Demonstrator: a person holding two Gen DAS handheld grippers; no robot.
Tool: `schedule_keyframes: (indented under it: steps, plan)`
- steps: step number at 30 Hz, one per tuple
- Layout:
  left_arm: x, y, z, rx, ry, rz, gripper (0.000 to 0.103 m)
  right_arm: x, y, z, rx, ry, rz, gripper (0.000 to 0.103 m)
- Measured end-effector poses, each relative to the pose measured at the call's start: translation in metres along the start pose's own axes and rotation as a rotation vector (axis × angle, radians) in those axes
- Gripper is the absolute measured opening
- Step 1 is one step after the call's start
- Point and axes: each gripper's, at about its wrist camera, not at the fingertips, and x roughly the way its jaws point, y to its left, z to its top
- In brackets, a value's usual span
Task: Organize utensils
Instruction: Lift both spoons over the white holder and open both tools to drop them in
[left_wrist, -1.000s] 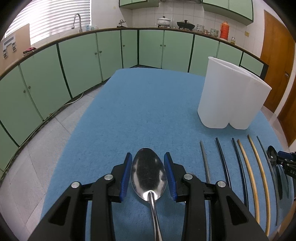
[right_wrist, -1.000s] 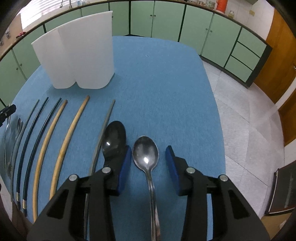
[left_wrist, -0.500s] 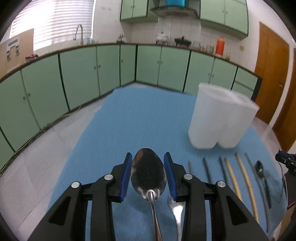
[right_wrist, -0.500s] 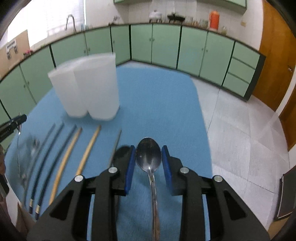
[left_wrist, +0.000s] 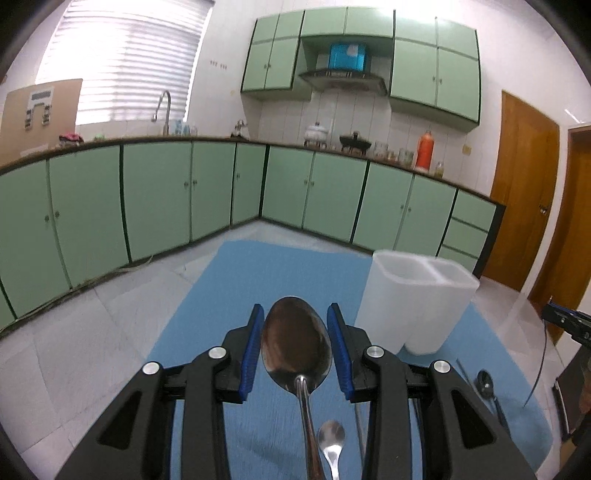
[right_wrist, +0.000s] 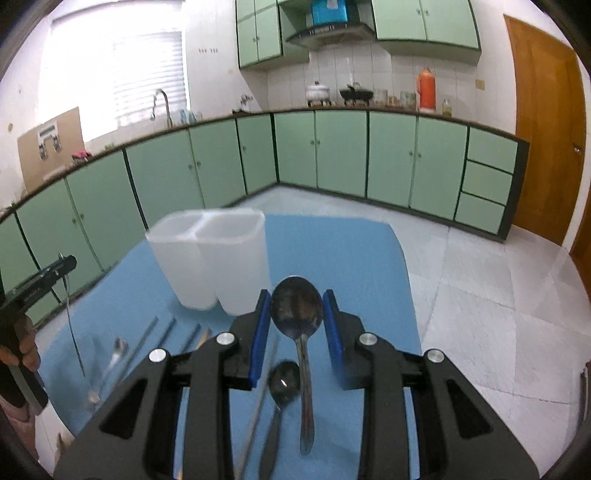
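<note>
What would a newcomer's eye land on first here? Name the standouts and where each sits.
First, a steel spoon clamped bowl-forward in the left hand-held gripper, and its twin spoon in the right hand-held gripper, both lifted above the blue mat. Next, the white two-compartment holder standing upright farther back on the mat. Chopsticks and more spoons lie on the mat below.

A home kitchen: green cabinets (left_wrist: 155, 199), sink tap (left_wrist: 162, 110), range hood (left_wrist: 343, 79), pots (right_wrist: 317, 90) on the counter.

No text reads clearly; the cardboard panel (left_wrist: 40, 114) bears printed marks, seemingly too blurred to decipher.
</note>
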Motion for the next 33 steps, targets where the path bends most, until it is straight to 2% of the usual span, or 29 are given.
schedule_keyframes:
  steps: [4, 10, 17, 20, 25, 33]
  plan:
    - [-0.004, -0.006, 0.019, 0.009, -0.06, -0.014, 0.035, -0.004, 0.005, 0.022, -0.006, -0.068, 0.02, 0.027]
    - [0.0, -0.026, 0.067, 0.028, -0.18, -0.06, 0.035, 0.007, 0.018, 0.073, 0.005, -0.184, 0.061, 0.027]
    - [0.03, -0.067, 0.117, 0.058, -0.327, -0.107, 0.035, 0.037, 0.031, 0.124, 0.029, -0.306, 0.095, 0.027]
    - [0.05, -0.083, 0.126, 0.071, -0.373, -0.108, 0.035, 0.059, 0.03, 0.134, 0.038, -0.314, 0.09, 0.027]
    - [0.098, -0.098, 0.119, 0.075, -0.338, -0.121, 0.035, 0.1, 0.026, 0.13, 0.061, -0.28, 0.076, 0.027]
    - [0.14, -0.099, 0.096, 0.096, -0.256, -0.135, 0.035, 0.142, 0.024, 0.093, 0.087, -0.156, 0.1, 0.027]
